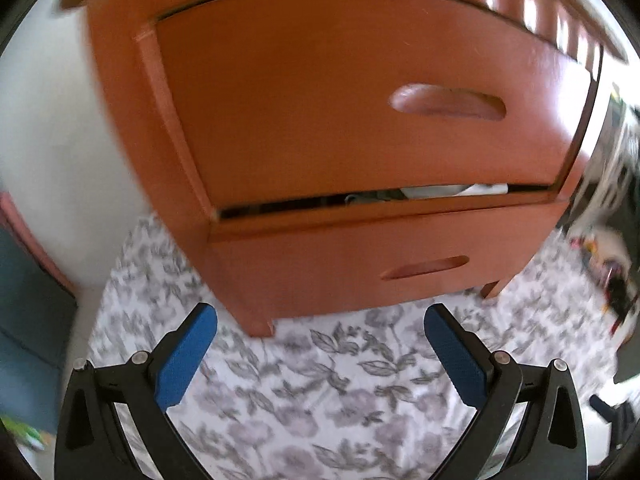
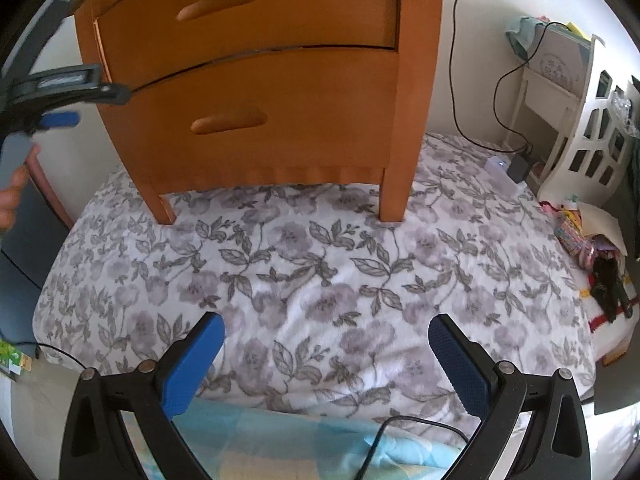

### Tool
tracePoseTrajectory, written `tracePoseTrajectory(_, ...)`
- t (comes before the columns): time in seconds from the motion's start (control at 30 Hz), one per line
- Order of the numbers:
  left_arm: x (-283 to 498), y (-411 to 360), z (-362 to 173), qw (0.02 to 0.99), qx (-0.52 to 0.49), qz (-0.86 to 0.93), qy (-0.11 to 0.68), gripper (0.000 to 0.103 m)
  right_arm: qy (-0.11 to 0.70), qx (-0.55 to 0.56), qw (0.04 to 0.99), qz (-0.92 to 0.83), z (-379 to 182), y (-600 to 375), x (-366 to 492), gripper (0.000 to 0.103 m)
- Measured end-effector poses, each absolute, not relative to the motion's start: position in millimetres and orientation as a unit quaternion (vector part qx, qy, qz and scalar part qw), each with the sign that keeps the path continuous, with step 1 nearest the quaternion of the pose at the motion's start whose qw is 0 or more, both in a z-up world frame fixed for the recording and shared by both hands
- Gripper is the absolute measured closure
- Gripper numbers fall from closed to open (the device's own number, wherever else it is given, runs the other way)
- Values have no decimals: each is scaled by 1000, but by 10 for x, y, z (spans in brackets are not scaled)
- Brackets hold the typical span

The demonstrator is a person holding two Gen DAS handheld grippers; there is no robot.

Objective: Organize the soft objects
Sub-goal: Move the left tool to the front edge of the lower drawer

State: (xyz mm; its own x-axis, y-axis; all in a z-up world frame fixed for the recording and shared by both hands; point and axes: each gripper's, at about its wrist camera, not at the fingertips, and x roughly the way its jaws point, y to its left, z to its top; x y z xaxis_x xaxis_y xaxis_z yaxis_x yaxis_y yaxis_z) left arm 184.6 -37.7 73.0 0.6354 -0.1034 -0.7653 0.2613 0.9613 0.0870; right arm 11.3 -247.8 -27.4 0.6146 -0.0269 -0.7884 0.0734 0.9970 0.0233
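Note:
An orange wooden nightstand (image 1: pixel 168 160) stands on a floral rug (image 2: pixel 320 280). In the left wrist view its upper drawer (image 1: pixel 340 100) is slightly ajar, and white and grey soft things (image 1: pixel 432 191) show through the gap under its front. The lower drawer (image 1: pixel 360 264) is closed. My left gripper (image 1: pixel 320 314) is open and empty, low in front of the nightstand; the right wrist view shows the left gripper (image 2: pixel 88 106) at the nightstand's left edge, held by a hand. My right gripper (image 2: pixel 326 322) is open and empty above the rug. A light blue cloth (image 2: pixel 280 436) lies beneath it.
A black cable (image 2: pixel 400 428) crosses the blue cloth. Another cable (image 2: pixel 456 60) runs down the wall to a charger (image 2: pixel 520 168). A white cut-out rack (image 2: pixel 592 136) and a pile of toys (image 2: pixel 580 240) sit at the right. A dark blue object (image 2: pixel 16 280) borders the rug's left side.

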Motion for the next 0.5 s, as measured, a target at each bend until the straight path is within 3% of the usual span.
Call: tracePoseTrajectory(0.5, 2226, -1272, 447, 841, 321, -148, 411, 0, 471, 46, 880, -30, -531, -2595, 126, 0)
